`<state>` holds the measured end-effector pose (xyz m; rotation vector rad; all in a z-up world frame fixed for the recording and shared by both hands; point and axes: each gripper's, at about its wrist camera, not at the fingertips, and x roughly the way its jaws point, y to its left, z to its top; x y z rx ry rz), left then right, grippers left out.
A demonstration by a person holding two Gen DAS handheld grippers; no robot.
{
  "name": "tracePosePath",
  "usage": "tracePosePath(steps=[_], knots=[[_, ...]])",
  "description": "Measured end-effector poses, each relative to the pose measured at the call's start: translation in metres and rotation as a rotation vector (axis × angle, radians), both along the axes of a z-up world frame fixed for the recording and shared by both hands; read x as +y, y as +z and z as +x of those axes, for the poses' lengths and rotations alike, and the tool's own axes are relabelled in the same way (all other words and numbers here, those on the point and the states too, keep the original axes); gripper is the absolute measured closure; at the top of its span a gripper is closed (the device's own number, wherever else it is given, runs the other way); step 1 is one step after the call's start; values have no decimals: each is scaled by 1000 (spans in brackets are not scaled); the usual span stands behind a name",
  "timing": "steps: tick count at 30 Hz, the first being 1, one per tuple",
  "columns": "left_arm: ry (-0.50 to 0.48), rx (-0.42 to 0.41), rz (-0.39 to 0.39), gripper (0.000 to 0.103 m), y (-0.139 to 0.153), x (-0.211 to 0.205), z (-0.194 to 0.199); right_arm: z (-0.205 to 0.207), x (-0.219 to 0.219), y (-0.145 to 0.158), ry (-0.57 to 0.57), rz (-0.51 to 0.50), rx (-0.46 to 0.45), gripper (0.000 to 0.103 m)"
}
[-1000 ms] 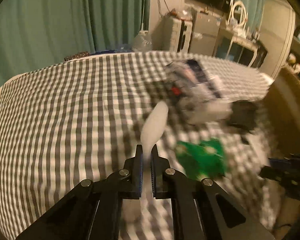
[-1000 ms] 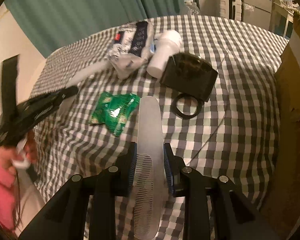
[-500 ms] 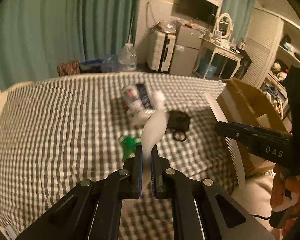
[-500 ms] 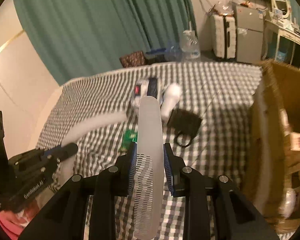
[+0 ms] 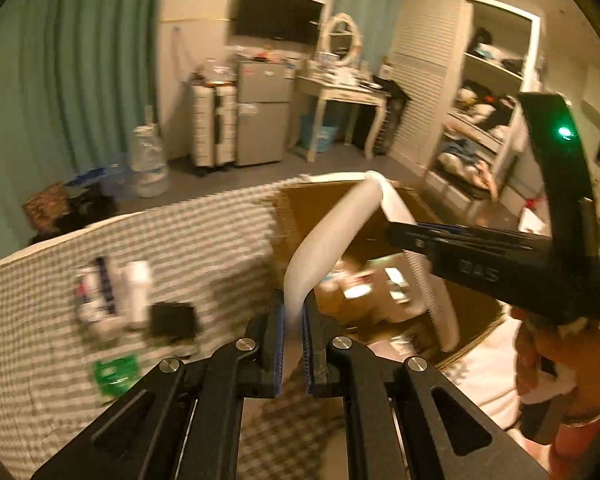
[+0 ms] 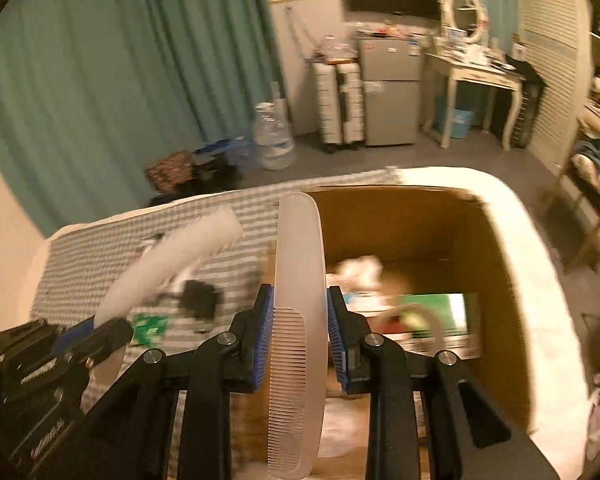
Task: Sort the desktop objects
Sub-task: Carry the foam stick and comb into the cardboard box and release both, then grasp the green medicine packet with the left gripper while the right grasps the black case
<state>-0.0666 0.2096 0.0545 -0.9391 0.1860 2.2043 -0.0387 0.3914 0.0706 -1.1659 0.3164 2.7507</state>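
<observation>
1. Left wrist view: our left gripper (image 5: 292, 308) has its jaws closed almost together on a long, pale, translucent plastic strip (image 5: 332, 224), which arcs up and to the right over the open brown cardboard box (image 5: 300, 216). We cannot tell what kind of item this strip is.
2. To the right in this view, our right gripper (image 5: 404, 236) reaches in from the side, held by the right hand (image 5: 560, 356), with a frosted white plastic comb (image 5: 436, 296) clamped in it above the box. A green light glows on its upright arm. Raised letters on its body are blurred; they look like "DAS".
3. On the grey-and-white checked tablecloth (image 5: 204, 236) to the left lie a white cylindrical bottle (image 5: 136, 292), a black pouch (image 5: 172, 318), a green foil packet (image 5: 114, 372) and a blurred dark-and-white package (image 5: 94, 292); none of their printing can be read.
4. Right wrist view: the right gripper (image 6: 300, 320) has its jaws partly open, pressed on both long edges of the comb (image 6: 298, 320), which points straight ahead over the cardboard box (image 6: 488, 264). Inside the box lie blurred items, one with a green-and-white face.
5. The left gripper (image 6: 112, 330) sits at lower left with the pale strip (image 6: 172, 264) rising from it across the tablecloth (image 6: 100, 248).
6. Compared with half a second ago, both views have swung right: the box now fills the middle and the tabletop items have slid left. Both grips remain as they were.
</observation>
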Motion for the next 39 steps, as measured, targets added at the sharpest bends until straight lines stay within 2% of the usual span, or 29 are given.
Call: tracePosePath(steps=[4, 8, 11, 12, 13, 15, 17, 21, 25, 28, 31, 35, 39], knots=[[-63, -13, -30, 96, -12, 46, 3, 1, 38, -8, -67, 1, -39, 77], [-85, -65, -52, 95, -30, 78, 2, 1, 64, -19, -120, -28, -61, 77], [-95, -55, -75, 81, -34, 94, 4, 5, 81, -25, -164, -71, -75, 74], [-89, -50, -86, 66, -36, 95, 4, 4, 85, -27, -175, -89, -84, 62], [-85, -53, -93, 38, -36, 96, 4, 5, 89, -28, -189, -98, -83, 49], [-46, -73, -96, 12, -35, 92, 3, 9, 92, -25, -209, -97, -58, 46], [-25, -72, -59, 12, -30, 79, 4, 11, 91, -21, -207, -89, -54, 46], [27, -45, -53, 6, -20, 49, 4, 14, 81, -14, -177, -93, -26, 46], [146, 21, -62, 2, -15, -4, 0, 19, 53, -8, -100, -75, 27, 46], [263, 88, -97, 0, -17, -52, -6, 17, 15, -3, -13, -76, 67, 46], [373, 125, -174, 0, -27, -96, -18, 12, -26, -6, 79, -87, 94, 46], [477, 129, -220, 0, -48, -148, -31, 1, -78, -19, 184, -121, 100, 40], [549, 64, -225, 0, -85, -181, -42, -15, -126, -40, 271, -95, 101, 34]])
